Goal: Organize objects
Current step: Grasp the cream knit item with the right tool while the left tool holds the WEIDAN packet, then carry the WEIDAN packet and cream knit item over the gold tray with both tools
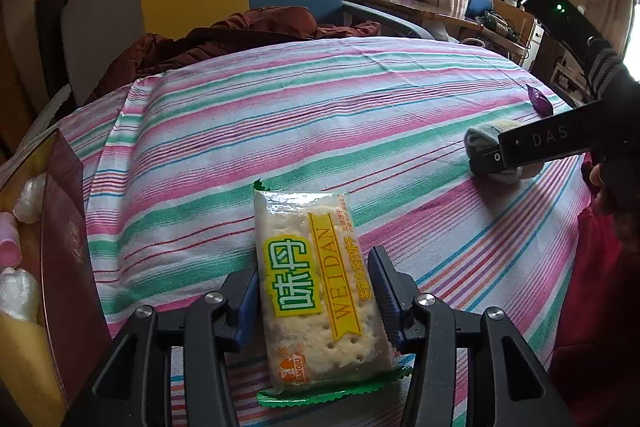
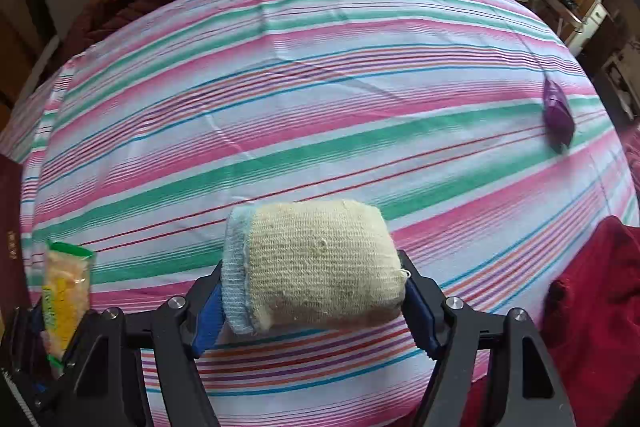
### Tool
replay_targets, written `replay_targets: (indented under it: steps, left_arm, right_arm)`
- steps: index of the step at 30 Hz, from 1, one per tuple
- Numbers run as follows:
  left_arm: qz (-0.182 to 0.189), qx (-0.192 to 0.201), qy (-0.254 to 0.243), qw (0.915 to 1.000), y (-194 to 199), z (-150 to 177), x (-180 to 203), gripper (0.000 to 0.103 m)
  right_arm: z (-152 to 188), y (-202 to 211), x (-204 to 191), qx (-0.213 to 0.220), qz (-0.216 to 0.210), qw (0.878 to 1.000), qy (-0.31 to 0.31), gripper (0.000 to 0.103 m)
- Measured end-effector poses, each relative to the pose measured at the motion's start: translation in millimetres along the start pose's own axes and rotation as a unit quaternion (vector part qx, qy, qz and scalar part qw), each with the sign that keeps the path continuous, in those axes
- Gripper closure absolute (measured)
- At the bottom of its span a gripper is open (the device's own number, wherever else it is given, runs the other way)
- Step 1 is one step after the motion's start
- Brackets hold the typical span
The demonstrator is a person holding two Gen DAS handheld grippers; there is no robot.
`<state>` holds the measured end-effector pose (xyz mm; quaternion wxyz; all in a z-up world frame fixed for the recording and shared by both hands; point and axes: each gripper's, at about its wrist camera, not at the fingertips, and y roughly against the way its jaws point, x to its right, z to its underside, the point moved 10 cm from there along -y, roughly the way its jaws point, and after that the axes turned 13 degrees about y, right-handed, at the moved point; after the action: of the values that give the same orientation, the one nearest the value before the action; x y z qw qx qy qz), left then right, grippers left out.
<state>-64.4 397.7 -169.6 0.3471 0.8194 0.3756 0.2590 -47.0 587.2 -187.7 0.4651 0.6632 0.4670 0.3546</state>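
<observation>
A clear packet of crackers (image 1: pixel 316 287) with green ends and a yellow label lies on the striped tablecloth (image 1: pixel 280 107). My left gripper (image 1: pixel 314 263) is shut on it, with a blue pad against each long side. The same cracker packet (image 2: pixel 66 291) shows at the left edge of the right wrist view. A rolled cream sock (image 2: pixel 320 267) with a pale blue cuff sits between the fingers of my right gripper (image 2: pixel 312 263), and both pads touch its ends. In the left wrist view, the right gripper (image 1: pixel 520 147) is at the far right, down over the sock (image 1: pixel 480 135).
A small purple wrapper (image 2: pixel 558 115) lies near the table's far right edge. A maroon box (image 1: pixel 64 247) stands at the left. Red cloth (image 2: pixel 592 287) hangs at the right. A brown jacket (image 1: pixel 240 31) lies on the chair behind the table.
</observation>
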Motion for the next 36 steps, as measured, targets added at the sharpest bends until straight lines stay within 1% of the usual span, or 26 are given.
replay_targets:
  steps: [4, 6, 11, 13, 15, 19, 23, 25, 27, 33, 36]
  left_arm:
    - [-0.002, 0.001, -0.002, 1.0, 1.1, 0.9, 0.1, 0.054]
    - [-0.002, 0.001, -0.001, 1.0, 2.7, 1.6, -0.1, 0.055]
    - [-0.005, -0.002, 0.005, 1.0, 6.9, 4.9, -2.6, 0.055]
    - [-0.004, -0.008, 0.02, 0.9998, 10.9, 6.2, -5.8, 0.058]
    - [0.001, -0.014, 0.032, 0.9994, 14.8, 9.3, -8.3, 0.058]
    - [0.006, -0.021, 0.035, 0.9992, 25.8, 17.8, -9.3, 0.058]
    - [0.009, -0.027, 0.037, 0.9989, 34.5, 25.9, -10.1, 0.058]
    - [0.013, -0.029, 0.041, 0.9986, 40.5, 28.1, -10.5, 0.058]
    - [0.018, -0.028, 0.046, 0.9984, 47.5, 26.9, -10.6, 0.058]
    - [0.033, -0.007, 0.065, 0.9973, 80.7, 14.3, -15.3, 0.058]
    - [0.03, 0.005, 0.072, 0.9969, 94.6, 8.4, -22.1, 0.058]
  right_arm:
    - [-2.8, 2.1, -19.7, 0.007, -0.014, 0.999, 0.042, 0.028]
    - [-4.1, 1.3, -23.6, 0.007, -0.017, 0.998, 0.055, 0.028]
    - [-4.0, 3.4, -27.7, 0.009, -0.027, 0.998, 0.064, 0.028]
    - [-4.9, 4.9, -31.0, 0.01, -0.027, 0.997, 0.07, 0.028]
    - [-6.7, 8.2, -34.8, 0.018, -0.033, 0.996, 0.077, 0.028]
    - [-8.4, 16.9, -41.7, 0.035, -0.049, 0.993, 0.099, 0.028]
    - [-3.9, 25.5, -58.5, 0.044, -0.062, 0.989, 0.129, 0.028]
    - [-5.8, 18.2, -71.9, 0.044, -0.064, 0.987, 0.143, 0.028]
    - [0.8, 19.7, -77.6, 0.043, -0.064, 0.985, 0.156, 0.028]
    - [-1.8, 19.8, -89.6, 0.049, -0.07, 0.981, 0.174, 0.028]
    - [-0.4, 21.2, -93.0, 0.051, -0.07, 0.979, 0.183, 0.028]
